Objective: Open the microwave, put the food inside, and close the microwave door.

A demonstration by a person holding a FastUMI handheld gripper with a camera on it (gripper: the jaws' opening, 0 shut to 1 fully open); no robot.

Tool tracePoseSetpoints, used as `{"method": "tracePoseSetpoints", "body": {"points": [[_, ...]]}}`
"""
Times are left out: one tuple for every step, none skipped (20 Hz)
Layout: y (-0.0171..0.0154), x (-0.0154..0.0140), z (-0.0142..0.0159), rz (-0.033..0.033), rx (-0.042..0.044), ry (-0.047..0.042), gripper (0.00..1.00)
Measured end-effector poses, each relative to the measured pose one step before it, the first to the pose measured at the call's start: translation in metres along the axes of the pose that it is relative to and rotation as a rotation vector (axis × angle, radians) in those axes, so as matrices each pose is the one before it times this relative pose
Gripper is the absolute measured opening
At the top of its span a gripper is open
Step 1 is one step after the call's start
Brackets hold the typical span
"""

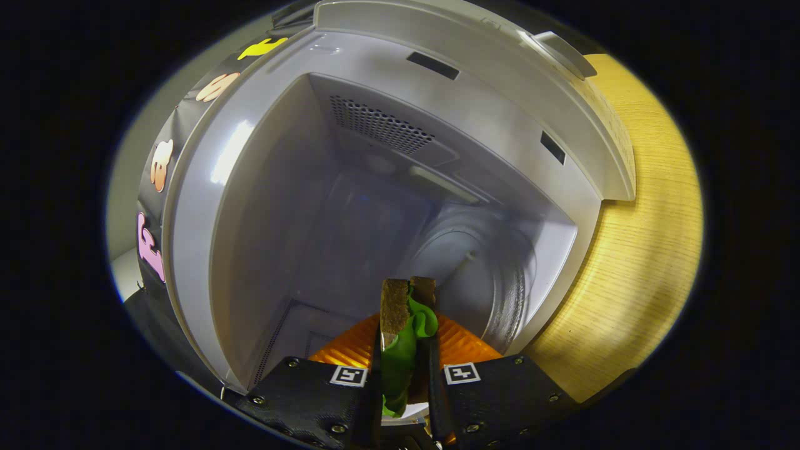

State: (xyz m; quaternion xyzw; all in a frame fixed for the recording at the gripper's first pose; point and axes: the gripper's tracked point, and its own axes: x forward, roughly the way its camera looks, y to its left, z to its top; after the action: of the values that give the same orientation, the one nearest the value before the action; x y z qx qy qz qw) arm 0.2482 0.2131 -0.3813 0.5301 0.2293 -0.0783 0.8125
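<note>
The white microwave (387, 81) stands open, and I look straight into its grey cavity. A round glass turntable (475, 262) lies on the cavity floor beyond the fingers. My gripper (405, 350) is shut on a toy sandwich (403, 312) with brown bread slices and green lettuce, both fingers pressing its sides. An orange ridged piece (462, 347) sits just behind the sandwich, between the fingers and the cavity. The view is rolled, so the microwave appears tilted. The sandwich is at the cavity's mouth, above the front of the turntable.
A light wooden tabletop (650, 250) carries the microwave. A vent grille (381, 128) shows on one inner wall. The booth's black wall (156, 206) runs behind the microwave.
</note>
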Motion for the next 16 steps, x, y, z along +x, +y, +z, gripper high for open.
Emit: {"method": "tracePoseSetpoints", "body": {"points": [[-0.00402,-0.00225,0.00363,-0.02714,-0.03738,-0.01338,0.36],[-0.00241,-0.00263,-0.0016,-0.01711,-0.03506,-0.00643,0.44],[0.00029,-0.00104,-0.00241,0.00349,-0.02063,0.00309,0.51],[0.00489,-0.00496,0.00103,0.01098,-0.00924,0.00019,0.71],[0.00167,-0.00211,0.00027,-0.01001,-0.01685,0.00001,0.81],[-0.00795,-0.00346,0.00243,-0.0407,-0.03249,0.00166,0.98],[-0.00505,-0.00206,-0.00018,-0.02324,-0.03064,0.00538,0.97],[-0.0008,-0.00402,-0.00055,-0.00784,-0.01837,0.01708,0.97],[0.00005,-0.00517,-0.00094,-0.00059,-0.01251,0.01906,0.97],[-0.0003,-0.00693,-0.00082,0.00063,-0.01734,0.01743,0.97],[-0.00224,-0.00727,-0.00063,-0.00436,-0.02252,0.01423,0.97],[-0.00127,-0.00821,-0.00054,0.00139,-0.02638,0.01659,0.97],[0.00087,-0.00962,0.00084,0.00744,-0.03304,0.01456,0.97],[0.00038,-0.01122,0.00279,0.00417,-0.03608,0.00859,0.97],[-0.00005,-0.01095,0.00319,0.006,-0.03753,0.00911,0.97],[0.00021,-0.01216,0.00233,0.00744,-0.0355,0.01092,0.97]]}}
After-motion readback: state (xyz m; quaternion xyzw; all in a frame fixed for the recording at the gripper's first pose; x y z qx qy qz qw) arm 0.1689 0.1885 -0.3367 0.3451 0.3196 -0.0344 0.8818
